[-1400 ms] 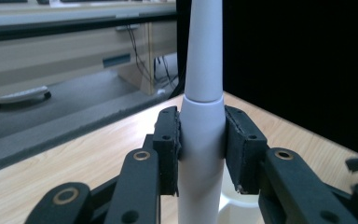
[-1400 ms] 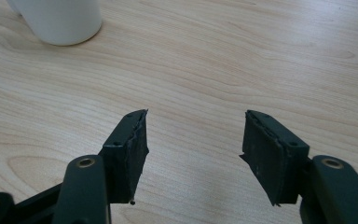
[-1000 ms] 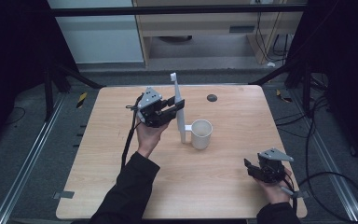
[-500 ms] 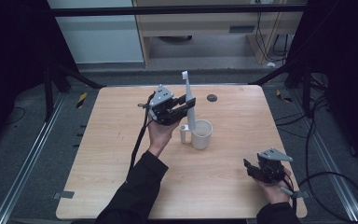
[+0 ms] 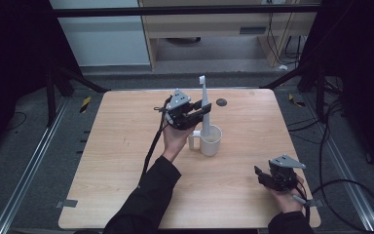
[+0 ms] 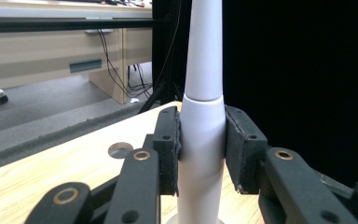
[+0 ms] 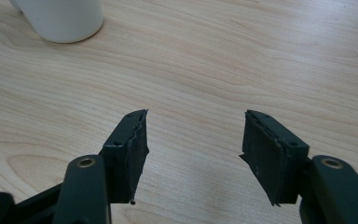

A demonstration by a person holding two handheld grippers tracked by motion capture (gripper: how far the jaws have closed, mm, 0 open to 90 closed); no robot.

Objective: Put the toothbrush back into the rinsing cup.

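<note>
2 hand-held grippers: the left hand-held gripper (image 5: 198, 111), clenched on a white electric toothbrush (image 5: 204, 105), has carried it upright over the white mug (image 5: 210, 140), from 9 o'clock of the mug. Its base now dips inside the mug, so placement looks nearly done. At 4 o'clock on the tabletop (image 5: 117, 146), the right hand-held gripper (image 7: 191, 140) rests with jaws released.

My high view looks forward and down over the whole table (image 5: 126, 161); my left gripper view faces level, close along its jaws; my right tilts down, sharing the mug (image 7: 60, 16) (image 5: 210, 141)
</note>
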